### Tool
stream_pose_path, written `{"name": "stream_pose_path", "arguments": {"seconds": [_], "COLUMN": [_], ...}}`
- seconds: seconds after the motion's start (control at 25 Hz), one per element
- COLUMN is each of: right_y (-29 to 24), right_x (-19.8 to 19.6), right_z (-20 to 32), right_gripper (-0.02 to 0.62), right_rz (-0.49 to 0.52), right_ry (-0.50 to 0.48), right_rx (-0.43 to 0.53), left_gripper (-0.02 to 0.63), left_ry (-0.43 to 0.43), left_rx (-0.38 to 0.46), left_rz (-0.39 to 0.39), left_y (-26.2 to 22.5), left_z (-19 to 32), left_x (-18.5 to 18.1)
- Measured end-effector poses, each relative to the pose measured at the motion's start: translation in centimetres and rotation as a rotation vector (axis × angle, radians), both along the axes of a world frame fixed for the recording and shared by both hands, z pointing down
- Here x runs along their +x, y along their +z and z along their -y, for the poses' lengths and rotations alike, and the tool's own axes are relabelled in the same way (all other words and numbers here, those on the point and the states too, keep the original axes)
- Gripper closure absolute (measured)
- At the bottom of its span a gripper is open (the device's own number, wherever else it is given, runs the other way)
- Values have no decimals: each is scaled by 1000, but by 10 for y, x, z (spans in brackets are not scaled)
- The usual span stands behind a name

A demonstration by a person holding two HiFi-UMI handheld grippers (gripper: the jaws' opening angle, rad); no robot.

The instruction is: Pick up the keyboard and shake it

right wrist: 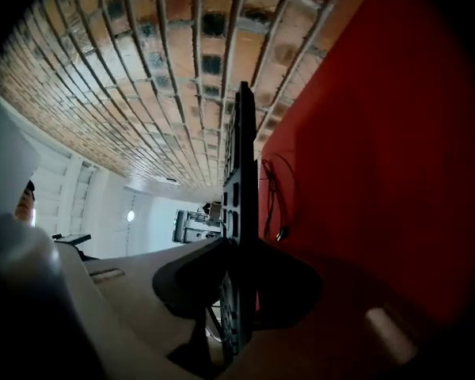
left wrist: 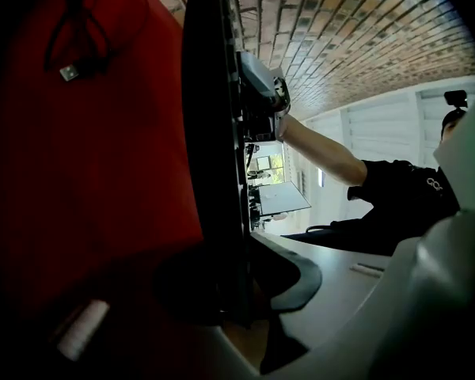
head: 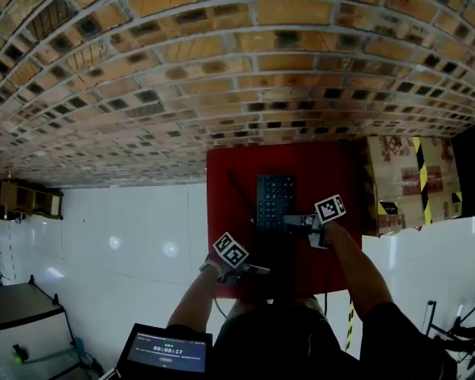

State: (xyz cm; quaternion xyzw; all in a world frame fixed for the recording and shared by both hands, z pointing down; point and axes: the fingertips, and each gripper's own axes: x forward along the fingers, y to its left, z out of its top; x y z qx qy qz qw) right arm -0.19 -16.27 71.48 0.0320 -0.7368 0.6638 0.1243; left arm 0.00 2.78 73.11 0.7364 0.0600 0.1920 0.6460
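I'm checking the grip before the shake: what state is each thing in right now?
keyboard: gripped on both sides, flat side facing the red table
left tongs: shut on the keyboard's edge
right tongs: shut on the keyboard's edge
cable: unplugged, plug lying loose on the table
screen: lit, showing a timer

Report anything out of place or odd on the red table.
The keyboard's cable lies in loose loops on the red table, its USB plug connected to nothing. The keyboard is clamped by the left gripper and right gripper. Nothing looks spilled or damaged.
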Motion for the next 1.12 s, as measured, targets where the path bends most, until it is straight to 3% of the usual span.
{"name": "stream_pose_path", "arguments": {"seconds": [0.4, 0.64, 1.12], "right_y": [39, 50, 55], "right_x": [-12, -10, -14], "right_z": [3, 13, 17], "right_gripper": [520, 520, 520], "right_rz": [-5, -28, -36], "right_ry": [-26, 0, -2], "right_rx": [-71, -110, -83], "left_gripper": [495, 489, 472], "left_ry": [-57, -68, -85], "left_rx": [-108, -120, -90], "left_rz": [-15, -13, 42], "left_y": [23, 28, 42], "left_z": [2, 14, 20], "left_x": [0, -2, -5]}}
